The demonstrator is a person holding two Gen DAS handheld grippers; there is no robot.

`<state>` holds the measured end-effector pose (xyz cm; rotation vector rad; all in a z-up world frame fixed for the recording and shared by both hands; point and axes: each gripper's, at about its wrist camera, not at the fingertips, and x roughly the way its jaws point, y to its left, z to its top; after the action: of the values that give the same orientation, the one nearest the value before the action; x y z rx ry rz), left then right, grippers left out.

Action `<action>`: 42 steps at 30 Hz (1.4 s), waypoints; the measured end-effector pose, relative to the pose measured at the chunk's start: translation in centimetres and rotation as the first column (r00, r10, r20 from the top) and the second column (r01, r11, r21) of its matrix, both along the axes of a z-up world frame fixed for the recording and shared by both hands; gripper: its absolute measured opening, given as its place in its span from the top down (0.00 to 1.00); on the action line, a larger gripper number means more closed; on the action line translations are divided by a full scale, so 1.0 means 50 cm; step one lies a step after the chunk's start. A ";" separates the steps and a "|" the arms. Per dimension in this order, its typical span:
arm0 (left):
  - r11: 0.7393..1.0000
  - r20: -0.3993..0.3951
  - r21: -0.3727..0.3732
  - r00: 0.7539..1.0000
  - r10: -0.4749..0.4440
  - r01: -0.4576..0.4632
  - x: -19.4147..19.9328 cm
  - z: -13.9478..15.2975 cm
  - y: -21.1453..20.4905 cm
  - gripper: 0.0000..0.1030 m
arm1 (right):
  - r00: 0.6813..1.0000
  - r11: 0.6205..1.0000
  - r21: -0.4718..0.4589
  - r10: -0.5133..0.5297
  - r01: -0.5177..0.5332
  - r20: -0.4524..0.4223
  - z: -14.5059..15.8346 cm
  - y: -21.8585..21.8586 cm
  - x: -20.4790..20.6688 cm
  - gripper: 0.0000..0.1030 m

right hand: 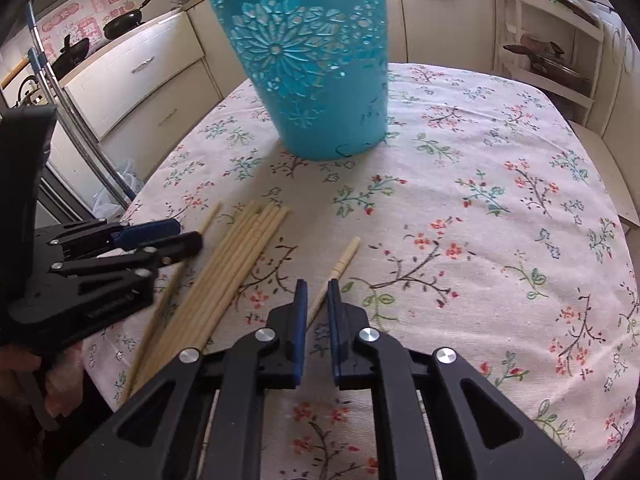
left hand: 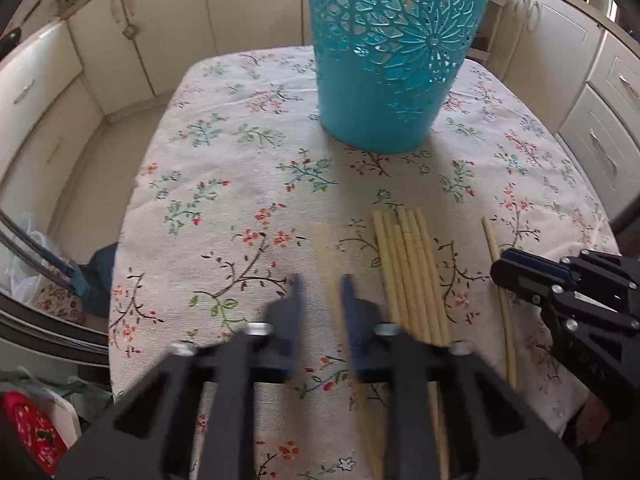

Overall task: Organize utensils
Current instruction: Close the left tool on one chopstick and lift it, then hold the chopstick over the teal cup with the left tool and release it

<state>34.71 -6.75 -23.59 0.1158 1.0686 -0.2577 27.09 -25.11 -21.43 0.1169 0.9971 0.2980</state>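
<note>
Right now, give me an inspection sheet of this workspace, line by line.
Surface: table under a floral tablecloth.
Job's things: teal basket upright at the far middle; bundle of chopsticks lying flat; lone chopstick to its right; another stick to its left, blurred.
Clutter: nothing seen on the cloth.
Grippers: left gripper jaws apart either side of the blurred stick, grip unclear; right gripper jaws apart astride the lone chopstick, not closed.
Cables: nothing seen.
Surroundings: cream cabinets; black pans on the counter; shelf with pots; bags on the floor.
</note>
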 end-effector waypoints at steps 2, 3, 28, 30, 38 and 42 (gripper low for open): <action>0.998 -0.050 -0.067 0.999 0.008 -0.012 0.008 0.007 0.017 0.95 | 1.000 1.000 0.005 -0.008 0.008 0.003 -0.003 0.004 0.002 0.91; 0.995 -0.051 -0.096 0.998 0.021 -0.026 0.007 0.015 0.027 0.96 | 1.000 1.000 0.004 -0.010 0.010 0.010 -0.004 0.006 0.001 0.91; 0.917 0.617 -0.394 0.720 0.317 -0.065 0.231 0.443 -0.049 0.95 | 0.998 0.955 0.292 -0.057 0.060 -0.020 -0.035 -0.048 0.014 0.91; 0.918 0.604 -0.388 0.729 0.321 -0.082 0.256 0.414 -0.060 0.96 | 0.998 0.955 0.290 -0.056 0.059 -0.019 -0.034 -0.047 0.015 0.91; 0.944 0.567 -0.314 0.778 0.272 -0.101 0.281 0.326 -0.077 0.95 | 0.998 0.955 0.290 -0.054 0.056 -0.017 -0.031 -0.048 0.011 0.91; 0.958 0.554 -0.264 0.797 0.241 -0.107 0.270 0.305 -0.079 0.95 | 0.998 0.956 0.287 -0.053 0.056 -0.016 -0.032 -0.050 0.011 0.91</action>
<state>48.23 -10.68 -8.36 -0.1048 0.4235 -0.1533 27.63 -27.59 -23.01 0.4103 0.9521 0.3914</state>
